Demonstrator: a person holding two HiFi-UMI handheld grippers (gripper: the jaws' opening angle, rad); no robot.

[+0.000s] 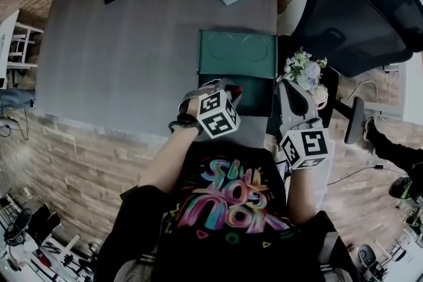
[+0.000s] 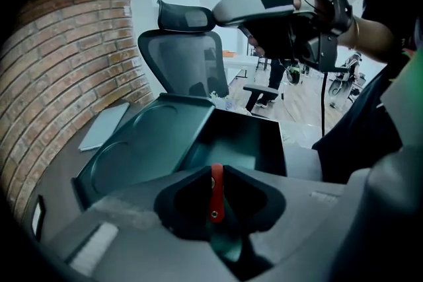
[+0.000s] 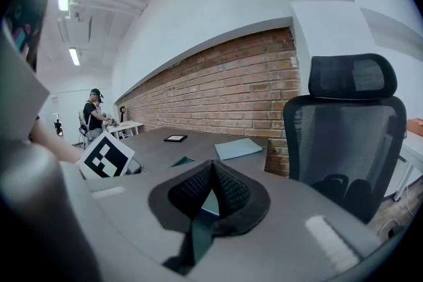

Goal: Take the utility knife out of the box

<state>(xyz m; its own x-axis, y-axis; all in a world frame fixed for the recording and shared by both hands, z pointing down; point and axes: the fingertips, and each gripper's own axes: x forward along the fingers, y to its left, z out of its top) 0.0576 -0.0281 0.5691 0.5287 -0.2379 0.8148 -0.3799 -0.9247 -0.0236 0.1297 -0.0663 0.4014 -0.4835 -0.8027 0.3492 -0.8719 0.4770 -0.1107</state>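
Now left tongs (image 2: 215,170) clamp the utility knife (image 2: 216,198).

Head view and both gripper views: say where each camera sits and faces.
Head view: on the person's head, looking steeply down at table, green box, left gripper, right gripper, forearms, shirt.
Left gripper view: on the left gripper, looking along jaws shut on the red utility knife, toward the open box; right gripper above.
Right gripper view: on the right gripper, jaws together, facing brick wall and office chair.
All three share the chair.
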